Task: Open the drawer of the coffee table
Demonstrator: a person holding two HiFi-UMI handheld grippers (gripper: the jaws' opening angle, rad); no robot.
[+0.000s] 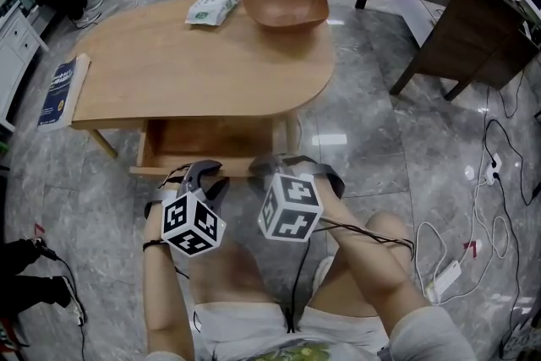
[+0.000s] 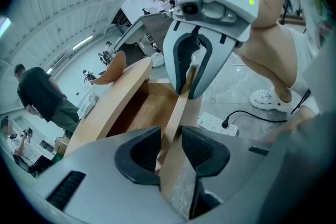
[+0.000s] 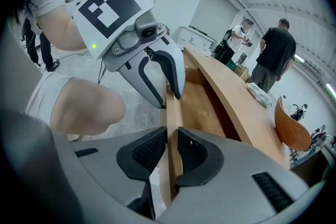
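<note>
The wooden coffee table (image 1: 194,72) has its drawer (image 1: 211,138) standing partly out at the near side. Both grippers hold the top edge of the drawer front (image 1: 156,170). My left gripper (image 1: 203,175) has the board between its pads, one pad on each face (image 2: 171,136). My right gripper (image 1: 283,165) sits a short way to its right along the same board, shut on it (image 3: 171,139). The left gripper view looks along the drawer front (image 2: 176,113) to the right gripper (image 2: 191,68). In the right gripper view the left gripper (image 3: 165,84) straddles the drawer front (image 3: 172,113).
On the tabletop are a wooden bowl (image 1: 286,2) and a pack of wipes (image 1: 213,4); a blue book (image 1: 61,89) lies at its left end. A dark desk (image 1: 456,30) stands to the right. Cables and a power strip (image 1: 448,275) lie on the marble floor. People stand beyond the table.
</note>
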